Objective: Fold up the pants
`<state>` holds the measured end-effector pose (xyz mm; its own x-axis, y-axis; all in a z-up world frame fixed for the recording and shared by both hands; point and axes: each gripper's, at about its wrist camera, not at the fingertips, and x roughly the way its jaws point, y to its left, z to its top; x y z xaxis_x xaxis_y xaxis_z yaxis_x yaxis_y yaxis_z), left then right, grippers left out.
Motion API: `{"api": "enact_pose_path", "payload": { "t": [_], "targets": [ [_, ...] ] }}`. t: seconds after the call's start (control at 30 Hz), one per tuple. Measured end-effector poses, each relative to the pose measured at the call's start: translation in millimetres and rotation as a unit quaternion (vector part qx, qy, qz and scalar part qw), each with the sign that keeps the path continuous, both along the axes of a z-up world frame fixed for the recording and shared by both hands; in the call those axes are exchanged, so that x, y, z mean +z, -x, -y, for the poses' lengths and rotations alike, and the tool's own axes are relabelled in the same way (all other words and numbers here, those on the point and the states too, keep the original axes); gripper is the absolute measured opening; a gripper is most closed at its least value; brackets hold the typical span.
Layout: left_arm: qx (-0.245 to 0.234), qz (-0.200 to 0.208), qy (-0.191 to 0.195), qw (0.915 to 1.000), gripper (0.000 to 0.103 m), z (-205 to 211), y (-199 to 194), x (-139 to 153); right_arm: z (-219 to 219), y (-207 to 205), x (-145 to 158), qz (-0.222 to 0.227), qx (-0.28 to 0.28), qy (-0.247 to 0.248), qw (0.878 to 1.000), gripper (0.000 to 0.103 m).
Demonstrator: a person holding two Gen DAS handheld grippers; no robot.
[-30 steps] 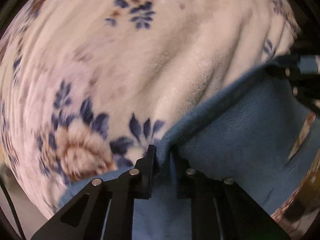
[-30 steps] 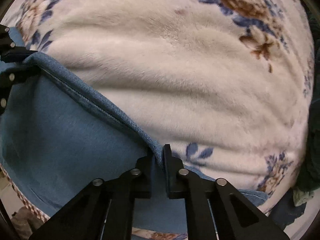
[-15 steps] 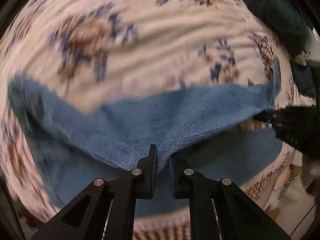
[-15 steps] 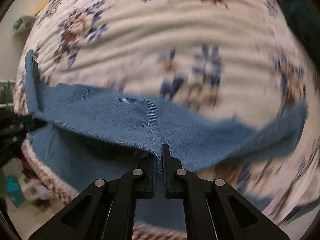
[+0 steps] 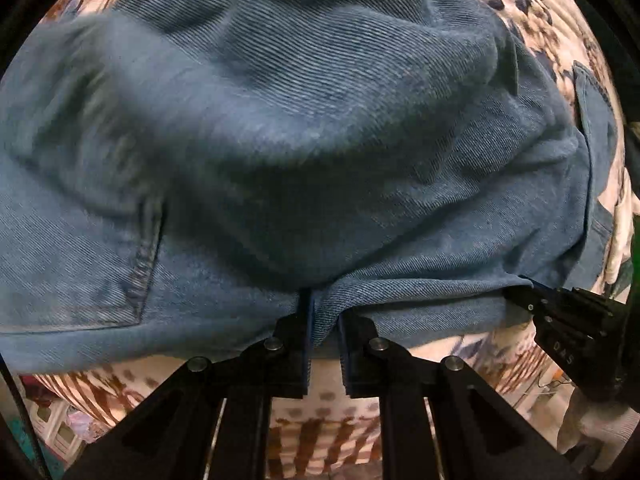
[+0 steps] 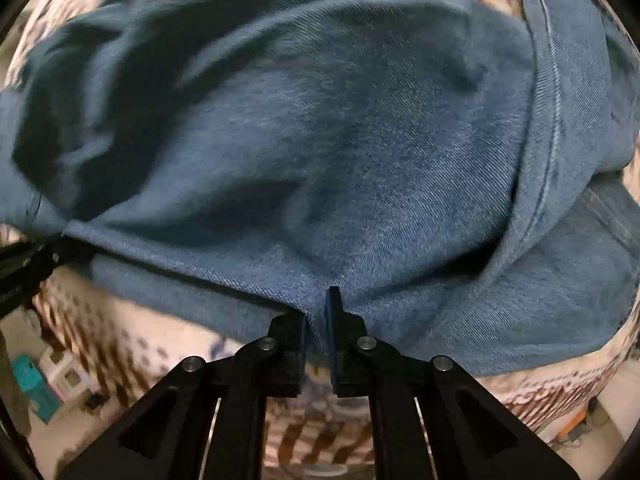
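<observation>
Right now we hold the pants (image 5: 320,128) by one edge with both tools, and the denim fills nearly all of each wrist view. Our left gripper (image 5: 323,320) has its two fingers pressed onto a pinch of the blue cloth, the fabric bunching up between them. Our right gripper (image 6: 318,312) does the same along the same edge, cloth caught between its fingers. In the left view we see the right tool at the far right, touching that edge; in the right view the left tool shows at the far left.

The pants lie over a floral blanket (image 5: 560,32), which peeks out round the upper rim and again below the held edge. A back pocket (image 5: 80,264) shows at the left of the left view, and a long stitched seam (image 6: 556,92) runs down the right side of the right view. The body of the cloth billows in soft humps beneath the raised edge, so we judge that we are midway through carrying one part over another, a fold being laid and not yet flattened.

Next, we think, we need to lower the edge evenly, keep both pinches level so the edge stays straight, line it up with the layer below, and only then spread the fingers. Parts of both views are smeared, so the far outline of the garment is unclear.
</observation>
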<state>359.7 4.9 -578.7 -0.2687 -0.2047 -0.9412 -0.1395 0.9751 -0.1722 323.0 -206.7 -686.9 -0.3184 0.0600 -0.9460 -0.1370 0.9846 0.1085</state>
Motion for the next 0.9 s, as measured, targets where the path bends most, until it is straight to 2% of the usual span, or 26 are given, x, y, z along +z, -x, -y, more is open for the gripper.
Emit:
{"api": "enact_pose_path", "payload": {
  "t": [0.17,0.2,0.23,0.27,0.3,0.33,0.47,0.57,0.63,0.8,0.9],
  "targets": [
    [-0.001,0.008,-0.022,0.9997,0.017,3.9,-8.2,26.2,-4.8,-3.1,6.9,-0.013,0.000,0.019,1.000,0.016],
    [-0.007,0.016,-0.030,0.9994,0.022,5.7,-9.0,36.8,-6.2,-3.4,11.7,-0.011,-0.001,0.021,1.000,0.028],
    [-0.011,0.025,-0.037,0.9989,0.033,6.6,-8.8,46.1,-6.9,-3.2,18.5,-0.011,-0.003,0.021,1.000,0.044],
    [-0.016,0.034,-0.047,0.9982,0.042,7.9,-9.7,56.2,-15.4,-8.7,26.8,-0.009,-0.009,0.020,1.000,0.083],
    [-0.019,0.046,-0.055,0.9972,0.067,8.5,-11.2,67.7,-14.8,-9.1,38.1,-0.001,-0.018,0.017,1.000,0.095],
    [-0.019,0.057,-0.063,0.9962,0.087,8.1,-12.5,78.3,-16.6,-8.4,46.7,0.008,-0.022,0.014,1.000,0.095],
    [-0.002,0.103,-0.096,0.9900,0.091,-0.3,-24.9,118.3,-14.3,-9.6,83.8,0.054,-0.039,0.037,0.997,0.095],
    [0.001,0.132,-0.129,0.9828,0.092,-0.7,-49.2,133.7,7.5,-22.4,103.7,0.085,-0.070,0.067,0.992,0.095],
    [0.002,0.145,-0.146,0.9787,0.092,-12.3,-30.0,125.5,19.5,-32.7,111.5,0.101,-0.088,0.082,0.988,0.095],
    [0.015,0.157,-0.170,0.9727,0.092,-30.8,-59.1,98.8,50.3,-74.0,111.3,0.109,-0.132,0.094,0.981,0.095],
    [0.030,0.150,-0.183,0.9711,0.092,-41.2,-73.5,85.6,68.7,-89.0,87.7,0.122,-0.161,0.106,0.974,0.095]
  ]
}}
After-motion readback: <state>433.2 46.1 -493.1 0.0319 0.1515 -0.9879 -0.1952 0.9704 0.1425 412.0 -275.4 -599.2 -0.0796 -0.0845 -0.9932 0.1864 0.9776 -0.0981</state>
